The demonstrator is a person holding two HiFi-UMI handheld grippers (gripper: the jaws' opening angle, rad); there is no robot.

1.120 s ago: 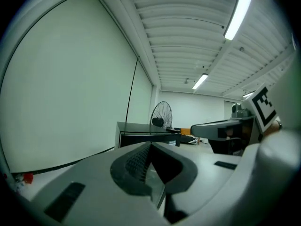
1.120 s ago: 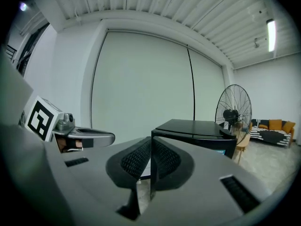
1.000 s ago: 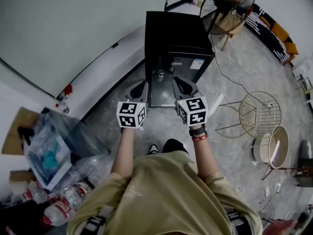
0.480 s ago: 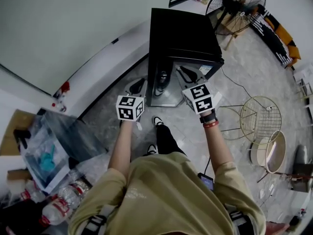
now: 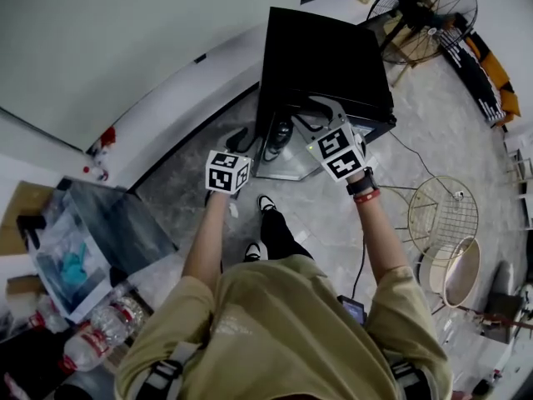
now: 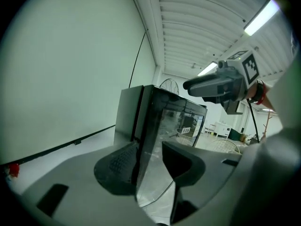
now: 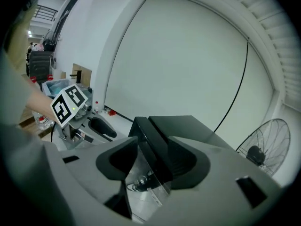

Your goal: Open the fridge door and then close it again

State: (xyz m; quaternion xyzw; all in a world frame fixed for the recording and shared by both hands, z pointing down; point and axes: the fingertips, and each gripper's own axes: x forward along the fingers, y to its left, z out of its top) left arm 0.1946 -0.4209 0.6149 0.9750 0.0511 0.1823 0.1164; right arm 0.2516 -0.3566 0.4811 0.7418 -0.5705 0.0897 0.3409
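The black fridge [image 5: 326, 52] stands against the wall, and its reflective glass door [image 5: 287, 148] looks closed. My left gripper [image 5: 239, 140] is low in front of the door's left edge. Its jaws have just been opening and stand open, the door edge [image 6: 141, 140] showing in the gap with no pad pressing on it. My right gripper [image 5: 316, 117] hovers at the door's top edge [image 7: 151, 142]. Its jaws have also just been opening, and nothing is gripped. The left gripper [image 7: 70, 106] shows in the right gripper view, and the right gripper [image 6: 221, 84] shows in the left gripper view.
A standing fan [image 5: 420, 7] is behind the fridge on the right. A wire chair [image 5: 441, 194] and a round stool [image 5: 454, 269] stand to the right. A clear plastic bin [image 5: 75, 244] and bottles [image 5: 104, 336] lie at the left. The person's shoe [image 5: 266, 202] is near the door.
The person has stepped closer to the fridge. Both grippers have moved forward and lower, up to the door's front, and the right gripper has rolled.
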